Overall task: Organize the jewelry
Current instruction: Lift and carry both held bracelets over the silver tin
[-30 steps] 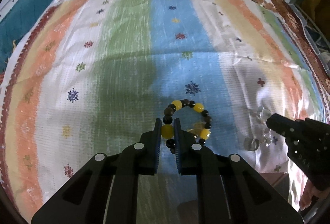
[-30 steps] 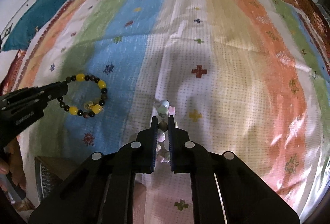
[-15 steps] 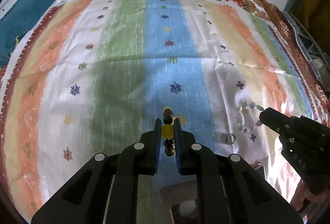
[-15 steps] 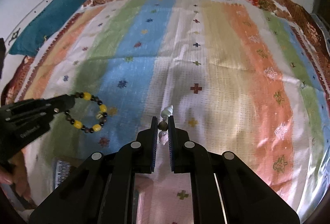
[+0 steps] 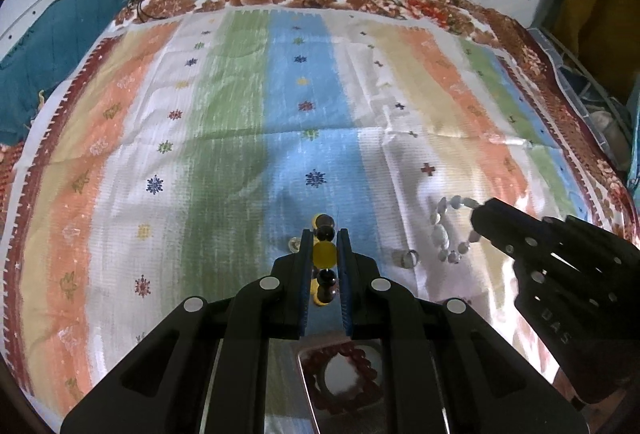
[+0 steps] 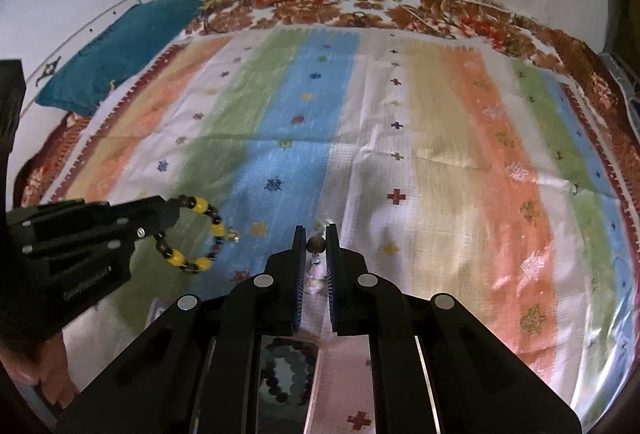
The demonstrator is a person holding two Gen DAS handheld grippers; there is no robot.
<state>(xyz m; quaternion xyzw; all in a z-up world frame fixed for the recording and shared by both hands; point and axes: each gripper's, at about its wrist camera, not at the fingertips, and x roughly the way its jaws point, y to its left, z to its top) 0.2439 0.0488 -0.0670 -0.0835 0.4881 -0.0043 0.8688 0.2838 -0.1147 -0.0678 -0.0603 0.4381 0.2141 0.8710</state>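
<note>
The left gripper [image 5: 324, 254] is clenched on a yellow-and-black bead bracelet [image 6: 196, 238] dangling beneath it. The right gripper [image 6: 316, 248] grasps a pale bead bracelet [image 5: 448, 230], above the striped cloth [image 5: 224, 138].

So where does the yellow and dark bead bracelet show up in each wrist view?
Left wrist: yellow and dark bead bracelet edge-on at lower centre, clamped by the left gripper.
Right wrist: it hangs as a loop at left, from that gripper.
Shared landmark: the red cross on the striped cloth.
</note>
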